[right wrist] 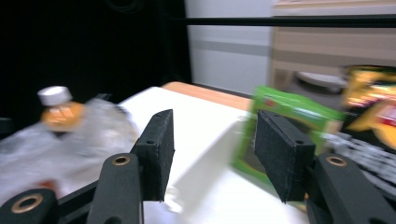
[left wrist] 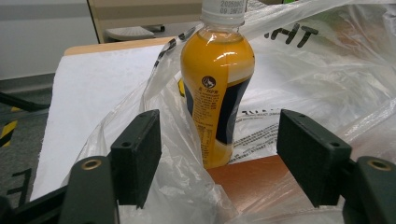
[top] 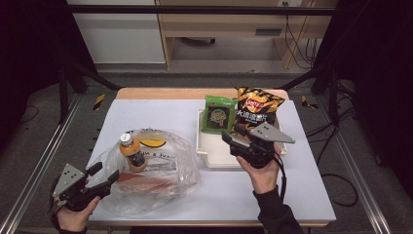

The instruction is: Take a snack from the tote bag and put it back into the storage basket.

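Nearest to me in the high view is my left gripper (top: 100, 178), low at the front left corner of the counter (top: 160, 109), its jaws spread and pointed into the mouth of the clear plastic bag (top: 182, 163). From the left gripper view I see crumpled bag film lying between those jaws, with nothing pinched. Inside the bag an orange drink bottle (left wrist: 215, 84) with a white cap stands upright, and a flat reddish-brown packet (left wrist: 250, 182) lies at its foot, reaching toward my jaws.

Across the counter, my right gripper (top: 234, 139) hangs over the near edge of the cream tray (top: 205, 155), which sits right of the bag and apart from it. Its jaws are also spread and hold nothing. In the right gripper view, which is blurred, the green snack pack (right wrist: 285, 126) stands just beyond the right-hand jaw. In the high view that green pack leans upright at the back of the tray, and the black and orange chip bag (top: 256, 109) stands just beside it on the right.
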The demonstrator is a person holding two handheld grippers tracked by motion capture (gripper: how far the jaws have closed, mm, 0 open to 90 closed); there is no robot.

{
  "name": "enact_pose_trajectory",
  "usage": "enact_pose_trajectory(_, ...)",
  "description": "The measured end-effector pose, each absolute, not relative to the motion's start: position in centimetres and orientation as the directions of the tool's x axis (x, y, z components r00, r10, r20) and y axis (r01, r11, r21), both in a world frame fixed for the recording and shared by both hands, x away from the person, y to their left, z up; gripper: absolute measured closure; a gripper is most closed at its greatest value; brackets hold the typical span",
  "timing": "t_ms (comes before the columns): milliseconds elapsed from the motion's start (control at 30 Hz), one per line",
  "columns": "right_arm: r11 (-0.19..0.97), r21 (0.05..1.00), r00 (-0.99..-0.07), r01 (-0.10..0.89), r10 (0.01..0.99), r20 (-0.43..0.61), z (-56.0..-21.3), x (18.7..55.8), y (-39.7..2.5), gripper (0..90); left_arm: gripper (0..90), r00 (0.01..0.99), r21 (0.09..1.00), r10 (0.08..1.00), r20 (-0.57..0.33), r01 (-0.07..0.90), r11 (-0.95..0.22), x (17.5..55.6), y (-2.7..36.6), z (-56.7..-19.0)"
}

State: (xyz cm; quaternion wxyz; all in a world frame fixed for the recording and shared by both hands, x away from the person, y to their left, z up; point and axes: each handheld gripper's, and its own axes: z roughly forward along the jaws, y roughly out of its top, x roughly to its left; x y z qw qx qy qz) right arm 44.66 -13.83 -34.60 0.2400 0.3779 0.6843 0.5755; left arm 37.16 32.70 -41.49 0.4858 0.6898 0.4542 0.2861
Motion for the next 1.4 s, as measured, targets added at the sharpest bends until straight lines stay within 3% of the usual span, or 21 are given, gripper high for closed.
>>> enact_pose_trajectory(433,0.141,0.974,-0.799,0.179,0.598,0.060,-32.0,42.7,-3.9,56.5,45.8,0.437,0.916,0.899,-0.032,0.372,-0.148,37.3,32.3,-41.7)
enact_pose_trajectory(667,0.234,0.953,-0.848,0.190,0.528,0.039,-33.3,42.2,0.4,59.9,51.3,0.437,0.907,0.899,-0.037,0.392,-0.153,37.5,32.2,-42.2)
enact_pose_trajectory(767,0.326,0.925,-0.878,0.193,0.479,0.015,-34.9,41.5,1.8,61.5,52.3,0.437,0.905,0.899,-0.036,0.396,-0.156,37.6,32.2,-42.5)
enact_pose_trajectory(1000,0.402,0.880,-0.879,0.252,0.476,0.035,-38.1,41.7,1.7,67.1,52.5,0.443,0.891,0.896,-0.031,0.419,-0.176,37.6,32.0,-43.0)
enact_pose_trajectory(1233,0.474,0.814,-0.845,0.335,0.534,0.037,-43.4,42.3,0.3,68.0,51.3,0.435,0.877,0.900,-0.029,0.443,-0.186,37.2,32.1,-43.8)
enact_pose_trajectory(1400,0.449,0.816,-0.839,0.362,0.538,0.076,-44.3,42.4,-0.5,66.5,48.8,0.436,0.867,0.900,-0.029,0.459,-0.195,36.8,32.3,-44.3)
